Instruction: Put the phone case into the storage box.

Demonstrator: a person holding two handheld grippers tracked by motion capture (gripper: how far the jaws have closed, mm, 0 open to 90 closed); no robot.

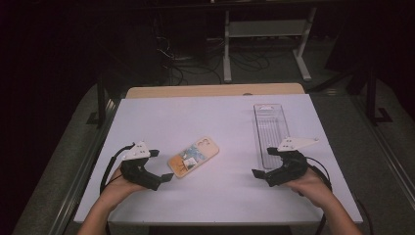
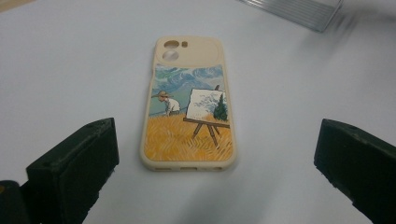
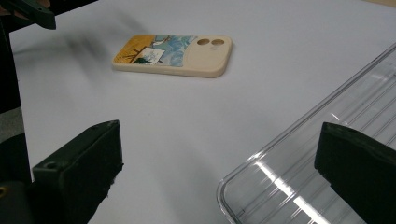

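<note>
A cream phone case [image 1: 193, 156] with a painted field-and-easel picture lies flat, picture side up, near the middle of the white table [image 1: 215, 117]. My left gripper [image 1: 160, 165] stands open just left of the case, which lies a little ahead of its jaws in the left gripper view [image 2: 189, 109]. A clear plastic tray [image 1: 271, 132] lies lengthwise at the right. My right gripper [image 1: 264, 161] is open at the tray's near end; the tray corner [image 3: 299, 182] sits between its jaws, and the case [image 3: 173, 55] lies farther off.
The table's near edge runs just behind both hands. A wooden tabletop strip [image 1: 215, 90] shows beyond the far edge. Past it are a white metal frame [image 1: 266, 39] and cables on the dark floor. A tray corner [image 2: 299, 11] shows beyond the case.
</note>
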